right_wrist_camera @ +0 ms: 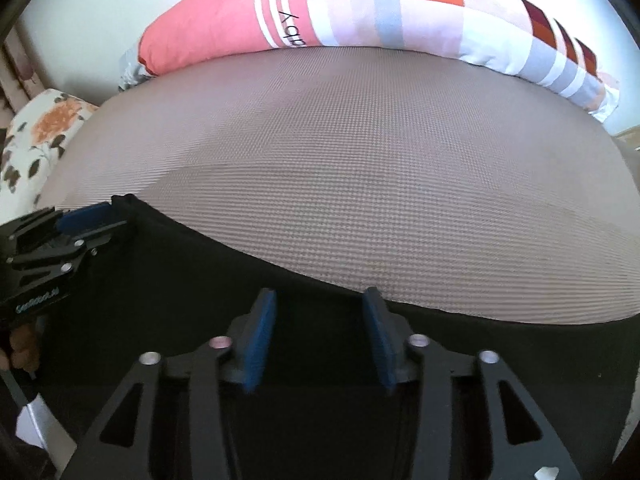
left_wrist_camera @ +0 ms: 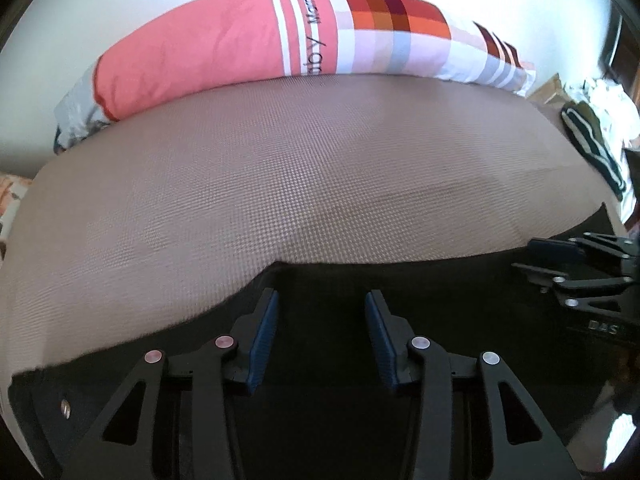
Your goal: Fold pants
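On the brown bedspread (left_wrist_camera: pixel 280 168): black pants (left_wrist_camera: pixel 328 280) spread flat for folding, left gripper (left_wrist_camera: pixel 320 300) and right gripper (right_wrist_camera: pixel 318 300) poised above, jaws apart, grasping nothing.

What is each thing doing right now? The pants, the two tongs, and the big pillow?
Pants: black, lying flat on the bed.
Left tongs: open, over the pants, gripping nothing.
Right tongs: open, at the pants' edge, gripping nothing.
Pillow: lying along the bed's far side.
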A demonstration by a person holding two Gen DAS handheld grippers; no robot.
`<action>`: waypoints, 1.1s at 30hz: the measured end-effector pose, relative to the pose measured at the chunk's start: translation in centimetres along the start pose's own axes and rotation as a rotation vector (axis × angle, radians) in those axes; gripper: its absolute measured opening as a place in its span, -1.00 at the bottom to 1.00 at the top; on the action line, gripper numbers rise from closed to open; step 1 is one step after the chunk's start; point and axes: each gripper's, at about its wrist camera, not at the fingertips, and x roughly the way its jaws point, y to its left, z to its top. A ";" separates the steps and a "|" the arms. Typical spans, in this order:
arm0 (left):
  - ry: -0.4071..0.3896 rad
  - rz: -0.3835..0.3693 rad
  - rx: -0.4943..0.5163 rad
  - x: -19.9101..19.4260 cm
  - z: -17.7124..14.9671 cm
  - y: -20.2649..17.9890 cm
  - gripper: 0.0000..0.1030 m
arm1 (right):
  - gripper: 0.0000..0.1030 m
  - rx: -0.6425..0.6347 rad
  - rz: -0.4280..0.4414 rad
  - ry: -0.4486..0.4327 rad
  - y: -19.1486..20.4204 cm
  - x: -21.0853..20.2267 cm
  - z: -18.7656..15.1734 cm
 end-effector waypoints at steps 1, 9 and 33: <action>-0.006 0.002 -0.019 -0.8 -0.6 -0.1 -0.11 | -0.06 -0.008 -0.007 -0.003 0.2 0.0 0.1; 0.042 0.065 -0.057 -2.3 -6.3 0.8 -0.10 | 0.00 0.010 -0.008 -0.063 -0.7 -2.7 -0.8; -0.029 -0.063 -0.073 -6.5 -8.3 -5.0 0.07 | 0.08 0.449 0.197 -0.053 -27.9 -14.2 -12.4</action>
